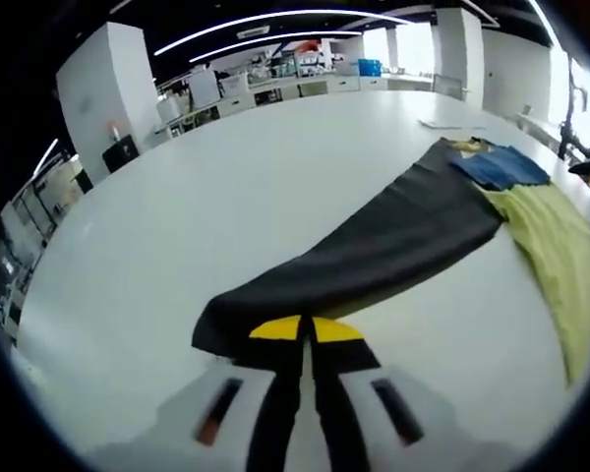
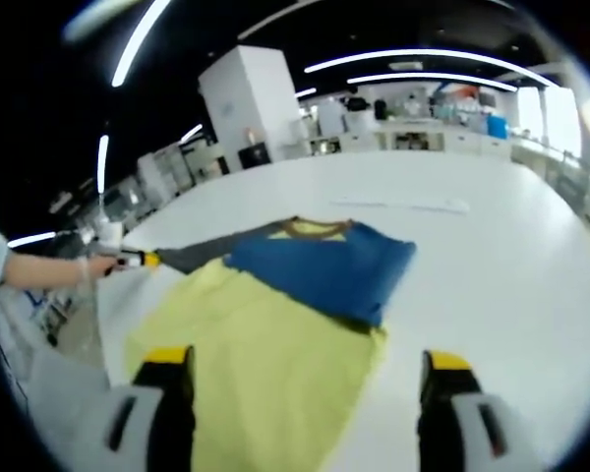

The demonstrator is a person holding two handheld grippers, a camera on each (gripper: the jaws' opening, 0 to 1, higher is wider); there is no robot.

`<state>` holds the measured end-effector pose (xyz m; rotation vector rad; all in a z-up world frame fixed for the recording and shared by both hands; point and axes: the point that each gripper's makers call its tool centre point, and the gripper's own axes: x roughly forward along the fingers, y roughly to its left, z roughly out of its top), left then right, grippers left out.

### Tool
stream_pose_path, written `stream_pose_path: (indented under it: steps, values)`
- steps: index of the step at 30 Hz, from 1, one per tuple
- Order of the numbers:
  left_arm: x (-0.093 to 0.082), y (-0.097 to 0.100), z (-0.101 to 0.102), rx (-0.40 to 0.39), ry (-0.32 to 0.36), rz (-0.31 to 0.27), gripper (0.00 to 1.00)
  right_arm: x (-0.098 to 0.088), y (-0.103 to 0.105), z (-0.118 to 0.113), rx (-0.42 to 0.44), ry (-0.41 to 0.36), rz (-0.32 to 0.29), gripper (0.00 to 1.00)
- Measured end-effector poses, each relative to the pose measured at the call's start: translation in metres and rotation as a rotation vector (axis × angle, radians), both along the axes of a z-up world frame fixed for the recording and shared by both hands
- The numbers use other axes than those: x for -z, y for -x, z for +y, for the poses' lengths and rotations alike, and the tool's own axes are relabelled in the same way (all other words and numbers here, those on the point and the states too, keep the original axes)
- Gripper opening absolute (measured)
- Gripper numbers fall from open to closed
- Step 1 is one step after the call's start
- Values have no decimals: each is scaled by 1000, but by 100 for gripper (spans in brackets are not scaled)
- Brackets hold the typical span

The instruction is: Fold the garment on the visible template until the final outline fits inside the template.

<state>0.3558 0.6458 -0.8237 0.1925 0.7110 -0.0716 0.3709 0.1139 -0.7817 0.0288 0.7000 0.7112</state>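
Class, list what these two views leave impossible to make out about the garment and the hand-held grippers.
- Dark sleeve tip: left gripper view, hidden between the shut left hand-held gripper.
- Yellow body hem: right gripper view, cut off by the bottom edge.
- Template outline: not discernible on the white table.
- Background shelves: too small.

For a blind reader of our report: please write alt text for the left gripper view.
The left gripper, jaws shut, pinches the end of a dark grey sleeve stretched across a white table. The sleeve leads to a yellow shirt with a blue part folded over it.
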Motion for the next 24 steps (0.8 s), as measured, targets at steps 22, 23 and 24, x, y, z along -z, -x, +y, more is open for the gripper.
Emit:
stream_pose_path:
  steps: [22, 23, 24]
  values:
    - [-15, 25, 55, -154, 41, -64, 0, 4, 4, 8, -12, -14, 10, 95]
    - [-14, 26, 54, -151, 42, -60, 0, 4, 5, 8, -12, -14, 14, 95]
    - [-12, 30, 52, -148, 45, -52, 0, 5, 5, 8, -13, -12, 13, 95]
